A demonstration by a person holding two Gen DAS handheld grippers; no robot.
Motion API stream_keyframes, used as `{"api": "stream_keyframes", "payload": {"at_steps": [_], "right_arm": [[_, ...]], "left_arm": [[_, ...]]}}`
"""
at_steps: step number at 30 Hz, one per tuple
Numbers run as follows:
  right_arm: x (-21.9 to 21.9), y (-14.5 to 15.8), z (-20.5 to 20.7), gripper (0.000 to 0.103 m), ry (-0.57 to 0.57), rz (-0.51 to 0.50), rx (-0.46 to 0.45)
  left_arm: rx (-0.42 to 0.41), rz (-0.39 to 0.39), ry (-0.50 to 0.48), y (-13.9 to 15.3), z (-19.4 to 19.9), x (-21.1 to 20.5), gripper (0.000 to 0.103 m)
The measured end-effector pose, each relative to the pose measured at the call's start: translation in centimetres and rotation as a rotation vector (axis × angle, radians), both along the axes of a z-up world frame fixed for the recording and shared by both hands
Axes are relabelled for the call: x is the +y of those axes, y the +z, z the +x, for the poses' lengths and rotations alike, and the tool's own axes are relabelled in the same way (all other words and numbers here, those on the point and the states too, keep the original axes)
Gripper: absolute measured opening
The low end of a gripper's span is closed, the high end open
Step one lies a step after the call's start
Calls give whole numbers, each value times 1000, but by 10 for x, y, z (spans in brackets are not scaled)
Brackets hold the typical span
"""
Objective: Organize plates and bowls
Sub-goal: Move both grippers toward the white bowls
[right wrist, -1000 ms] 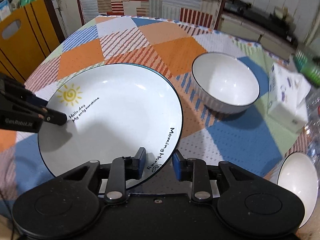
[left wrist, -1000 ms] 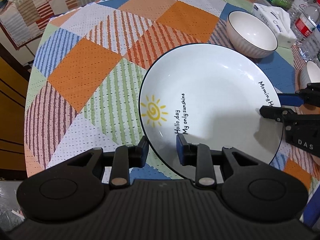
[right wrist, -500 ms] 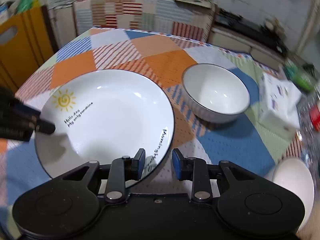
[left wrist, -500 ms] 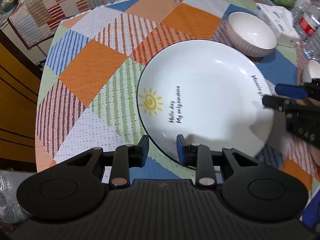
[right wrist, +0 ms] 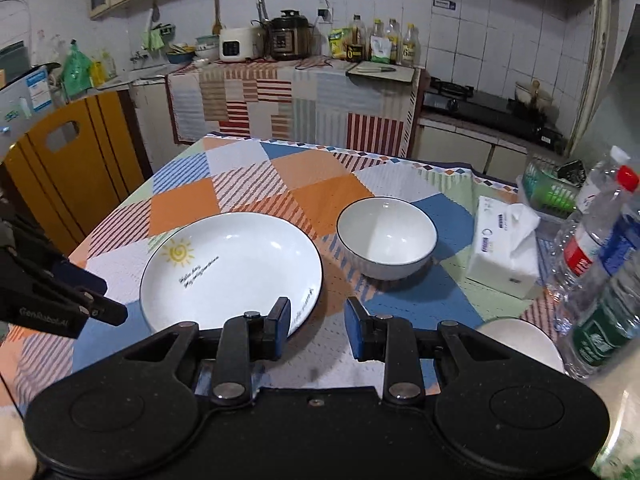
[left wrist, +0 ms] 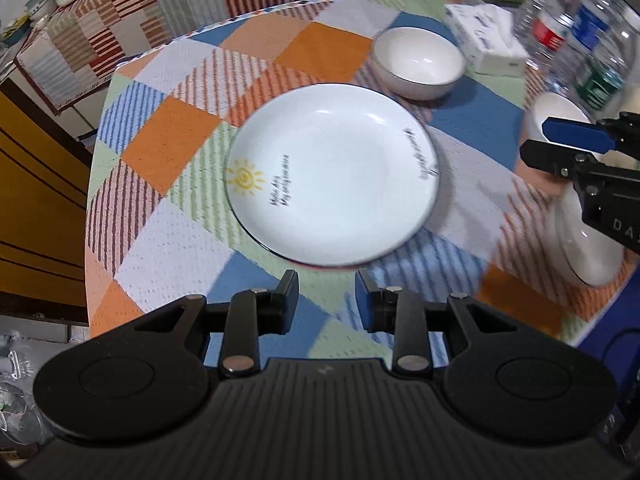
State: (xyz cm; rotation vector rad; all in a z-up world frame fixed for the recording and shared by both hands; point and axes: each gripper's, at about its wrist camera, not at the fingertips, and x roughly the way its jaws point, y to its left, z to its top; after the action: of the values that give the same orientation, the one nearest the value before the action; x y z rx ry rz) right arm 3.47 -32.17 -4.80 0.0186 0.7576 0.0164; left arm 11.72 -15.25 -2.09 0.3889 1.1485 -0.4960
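Left wrist view: plate (left wrist: pixel 332 188) lies flat, sun toward left claw (left wrist: pixel 326 294); both claws gape empty.

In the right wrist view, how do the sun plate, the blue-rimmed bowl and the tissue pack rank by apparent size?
1. sun plate, clearly largest.
2. blue-rimmed bowl.
3. tissue pack, close to the bowl in size, so the order of these two is unsure.
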Motion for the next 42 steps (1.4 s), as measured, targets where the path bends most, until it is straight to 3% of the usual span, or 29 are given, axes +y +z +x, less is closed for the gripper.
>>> {"api": "stream_keyframes", "payload": {"at_steps": [8, 11, 18, 25, 27, 30, 42], "right_arm": [[-14, 11, -54, 39, 31, -44, -28], [-18, 13, -73, 44, 42, -52, -24], [-21, 7, -108, 66, 71, -103, -5], [-35, -22, -125, 78, 46, -128, 50], [-41, -31, -126, 88, 20, -128, 67], [-45, -43, -132, 89, 6, -124, 69], [-62, -73, -142, 91, 5, -95, 100]], "left_arm": [[18, -3, -92, 16, -44, -18, 31], [16, 5, -137, 19, -59, -27, 39], [18, 20, -182, 15, -72, -41, 46], [-6, -49, -180, 7, -69, -49, 55], [-12, -71, -186, 5, -70, -53, 57], [-20, -118, -199, 0, -71, -63, 68], [20, -227, -272, -46, -81, -129, 69]]}}
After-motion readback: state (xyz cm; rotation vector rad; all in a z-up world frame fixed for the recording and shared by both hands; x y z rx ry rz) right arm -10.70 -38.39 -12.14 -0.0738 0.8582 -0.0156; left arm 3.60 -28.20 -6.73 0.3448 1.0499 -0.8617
